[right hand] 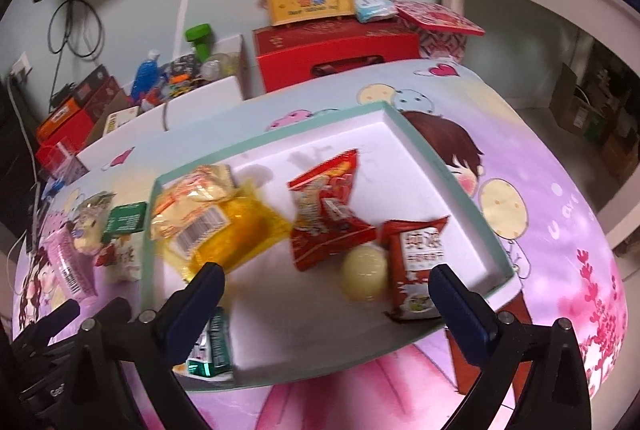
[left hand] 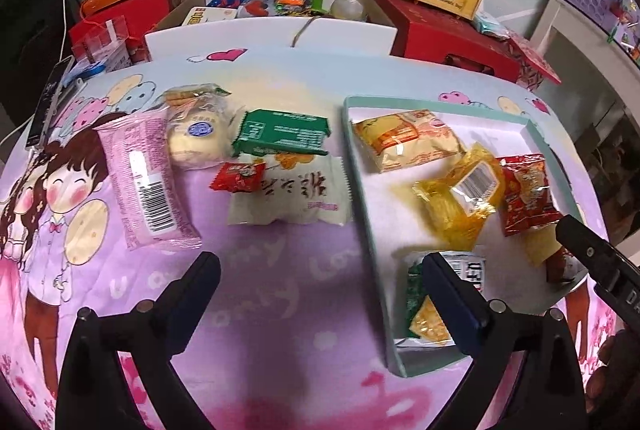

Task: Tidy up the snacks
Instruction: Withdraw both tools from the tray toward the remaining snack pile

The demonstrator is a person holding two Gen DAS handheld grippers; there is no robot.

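Both spread wide and grasping nothing: left gripper [left hand: 320, 270] low in its frame over the soft cartoon-printed pink cloth [left hand: 248, 294], right gripper [right hand: 328, 282] low in its frame over the shallow rectangular tray [right hand: 420, 146] with mint-green rim. Inside the tray, crinkly glossy packets: a yellow cellophane one [right hand: 224, 230], a red foil one [right hand: 328, 218], a round pale cake [right hand: 366, 276]. Left of the tray on the cloth, a long pink wrapper [left hand: 148, 182], a flat green packet [left hand: 280, 134], a white pouch [left hand: 292, 194].
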